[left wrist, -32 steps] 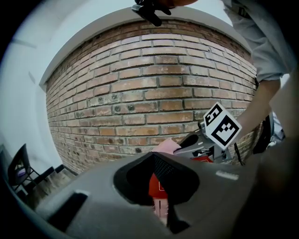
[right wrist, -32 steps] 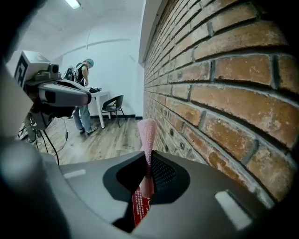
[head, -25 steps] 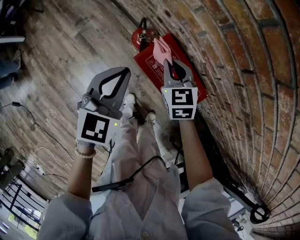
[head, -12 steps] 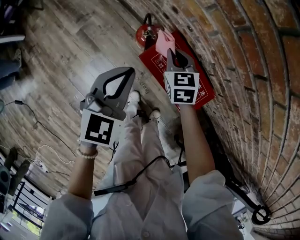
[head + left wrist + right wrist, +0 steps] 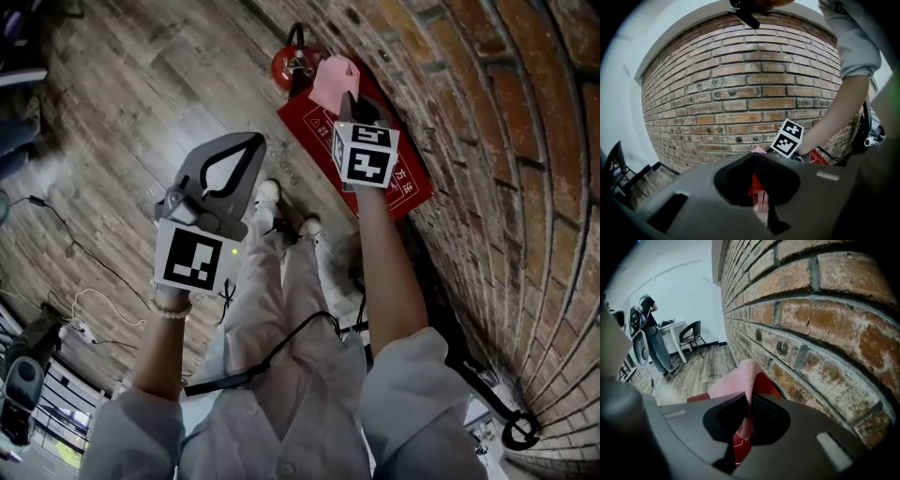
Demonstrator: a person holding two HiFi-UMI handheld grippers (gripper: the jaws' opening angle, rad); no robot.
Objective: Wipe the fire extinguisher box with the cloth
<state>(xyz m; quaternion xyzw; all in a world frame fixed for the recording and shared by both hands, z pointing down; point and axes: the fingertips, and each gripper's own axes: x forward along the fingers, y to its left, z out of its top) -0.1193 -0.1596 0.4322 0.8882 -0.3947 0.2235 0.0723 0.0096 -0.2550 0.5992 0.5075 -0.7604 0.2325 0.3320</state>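
Observation:
A red fire extinguisher box (image 5: 412,184) stands on the floor against the brick wall. In the head view my right gripper (image 5: 346,97) hangs over the box's far end, shut on a pink cloth (image 5: 330,81) that sticks out past its tips. The right gripper view shows the same pink cloth (image 5: 740,380) pinched between the jaws, with the red box (image 5: 765,382) behind it. My left gripper (image 5: 246,145) is shut and holds nothing, well to the left of the box above the wooden floor. Through its jaw opening a sliver of the red box (image 5: 754,187) shows.
A red fire extinguisher (image 5: 291,67) stands just beyond the box. The brick wall (image 5: 506,141) runs along the right. My feet (image 5: 281,211) stand beside the box. Cables (image 5: 84,281) trail over the floor at left. A person (image 5: 654,336) and a chair (image 5: 693,336) stand farther off.
My right gripper has moved forward and up along the box toward the extinguisher, carrying the pink cloth. The left gripper has barely shifted.

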